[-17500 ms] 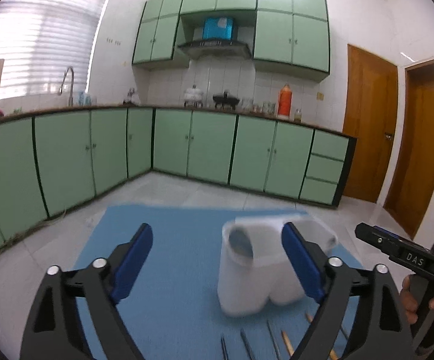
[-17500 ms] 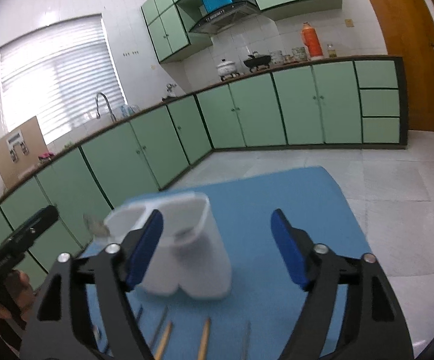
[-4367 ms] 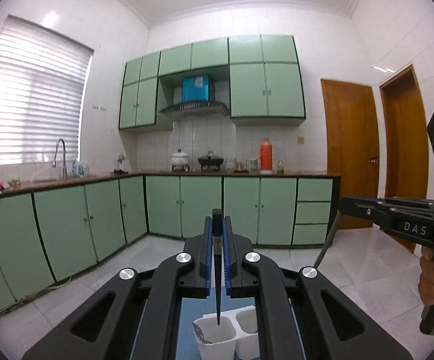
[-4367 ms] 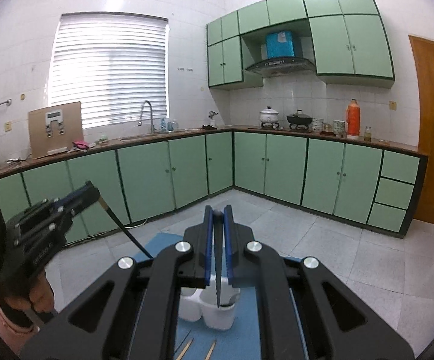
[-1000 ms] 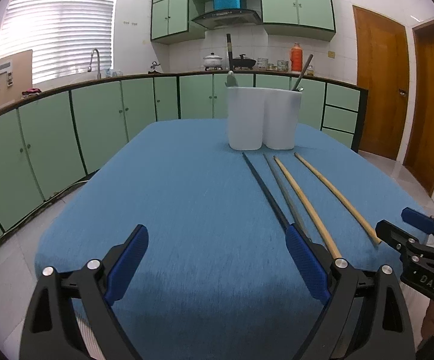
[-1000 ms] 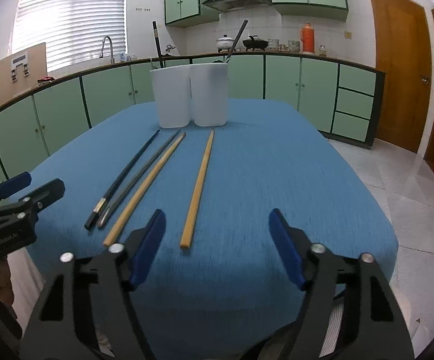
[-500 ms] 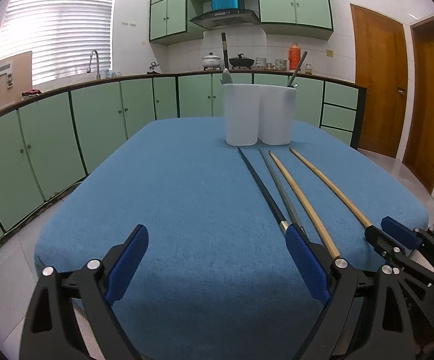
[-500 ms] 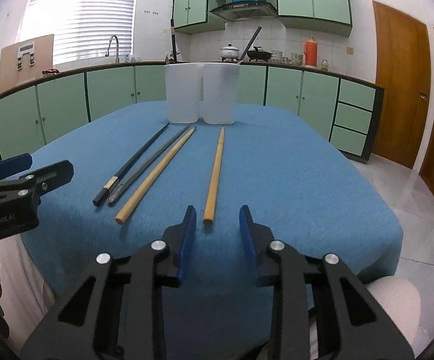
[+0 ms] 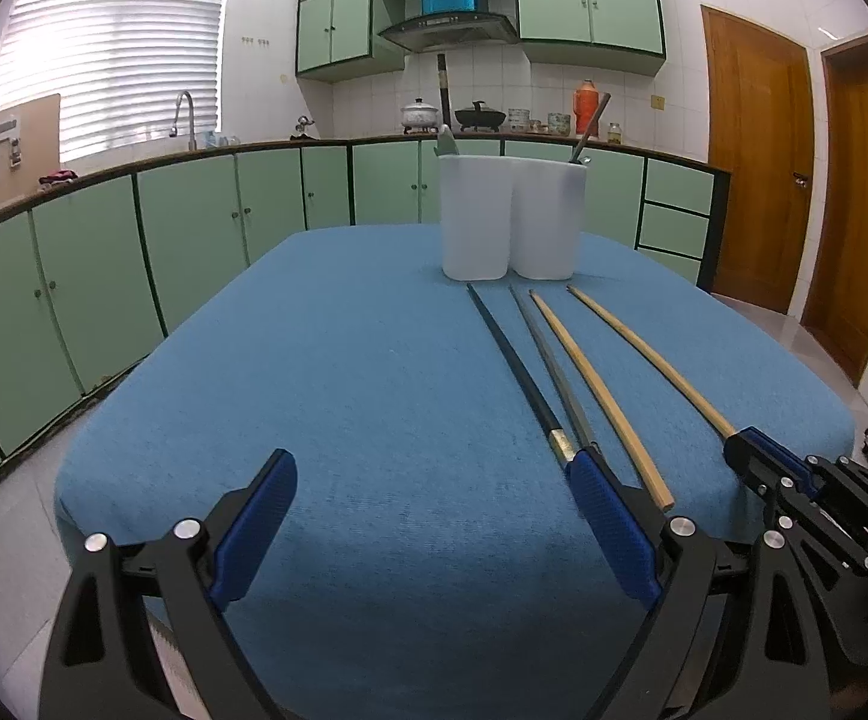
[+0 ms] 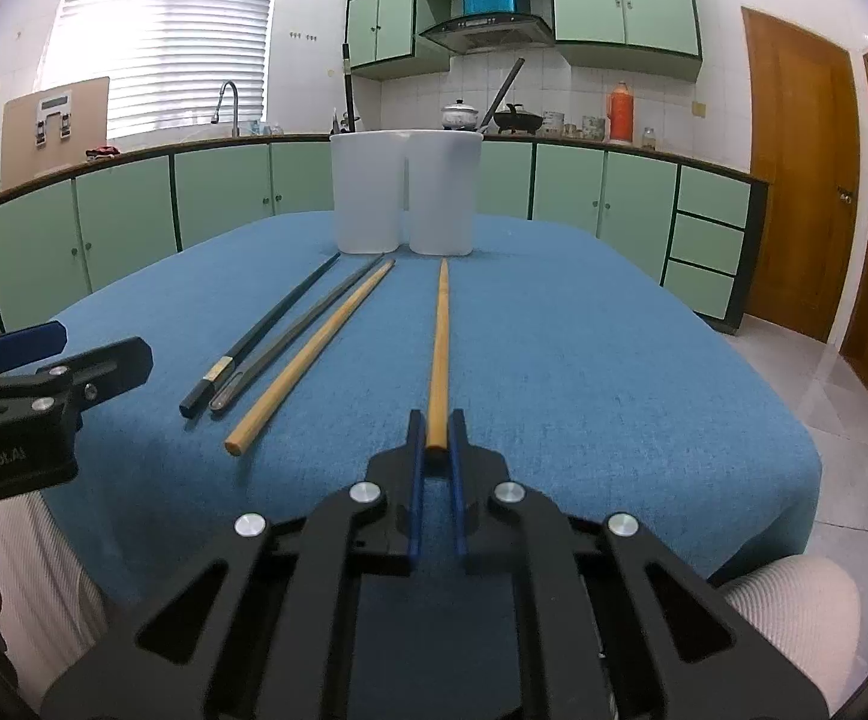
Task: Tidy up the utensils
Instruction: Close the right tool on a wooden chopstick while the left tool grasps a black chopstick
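The right gripper (image 10: 435,441) is clenched on the near end of a pale wooden chopstick (image 10: 439,336), which lies along the blue-covered bench (image 10: 583,360) pointing at the white two-compartment plastic holder (image 10: 407,192). The left gripper (image 9: 434,516) hovers released, jaws wide, over the bench's near edge, holding nothing.

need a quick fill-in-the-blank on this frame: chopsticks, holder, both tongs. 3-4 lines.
1. The right tongs are shut on the near end of a light ____ chopstick.
2. The left tongs are ____, with nothing between the pads.
3. Counting the gripped one, ____ chopsticks lie on the blue table cloth.
4. The white plastic two-compartment utensil holder stands at the ____ end of the cloth from the tongs.

Missing words: wooden; open; four; far
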Demonstrator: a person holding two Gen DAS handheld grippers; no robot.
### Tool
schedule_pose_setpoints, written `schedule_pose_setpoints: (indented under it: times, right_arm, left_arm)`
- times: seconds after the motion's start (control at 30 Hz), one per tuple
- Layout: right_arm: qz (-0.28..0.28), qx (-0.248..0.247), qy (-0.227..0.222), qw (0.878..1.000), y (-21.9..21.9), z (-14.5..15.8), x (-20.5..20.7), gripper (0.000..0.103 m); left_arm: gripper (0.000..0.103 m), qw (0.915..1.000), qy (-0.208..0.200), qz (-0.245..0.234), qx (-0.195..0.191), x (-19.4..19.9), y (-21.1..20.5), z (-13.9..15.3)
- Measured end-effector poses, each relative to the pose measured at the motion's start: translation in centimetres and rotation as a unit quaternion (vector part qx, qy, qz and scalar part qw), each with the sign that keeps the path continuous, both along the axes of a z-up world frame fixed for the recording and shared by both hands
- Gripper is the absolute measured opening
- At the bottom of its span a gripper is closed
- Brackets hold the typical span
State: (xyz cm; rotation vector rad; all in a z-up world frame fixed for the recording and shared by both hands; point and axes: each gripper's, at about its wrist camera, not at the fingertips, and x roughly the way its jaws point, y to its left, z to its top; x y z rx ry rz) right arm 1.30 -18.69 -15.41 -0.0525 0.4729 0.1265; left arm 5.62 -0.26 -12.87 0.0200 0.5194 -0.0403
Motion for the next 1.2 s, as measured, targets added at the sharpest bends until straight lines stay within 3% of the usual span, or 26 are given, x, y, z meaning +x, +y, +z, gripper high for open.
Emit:
schedule_pose_setpoints:
  times: [0.17, 0.53, 0.7, 0.97, 1.07, 1.2]
  right_arm:
    - [-0.02, 0.009, -0.006, 1.0, -0.9, 0.2, -0.2, 0.006]
    - [-0.027, 0.017, -0.003, 1.0, -1.9, 0.1, -0.3, 0.006]
    - [-0.028, 0.019, 0.0, 0.999, -1.9, 0.0, -0.3, 0.006]
    - [-0.03, 0.022, 0.0, 0.999, -2.0, -0.1, -0.1, 0.006]
    - [-0.03, 0.022, 0.0, 0.999, -2.1, -0.1, -0.1, 0.006]
    - [-0.03, 0.022, 0.0, 0.999, -2.1, -0.1, -0.1, 0.006]
  left_arm:
    - [0.09, 1.0, 0.0, -0.007, 0.0, -0.2, -1.0, -0.2]
    - [0.058, 0.9991, 0.029, -0.029, 0.008, 0.6, -2.9, -1.5]
    - [0.05, 0.9994, 0.023, -0.027, 0.006, 0.8, -2.9, -1.7]
    - [0.048, 0.9996, 0.015, -0.022, 0.013, 1.3, -3.5, -2.0]
    - [0.034, 0.9996, 0.01, -0.024, 0.012, 1.1, -3.6, -2.0]
    - [0.008, 0.9995, 0.005, -0.03, 0.009, 0.8, -4.0, -2.1]
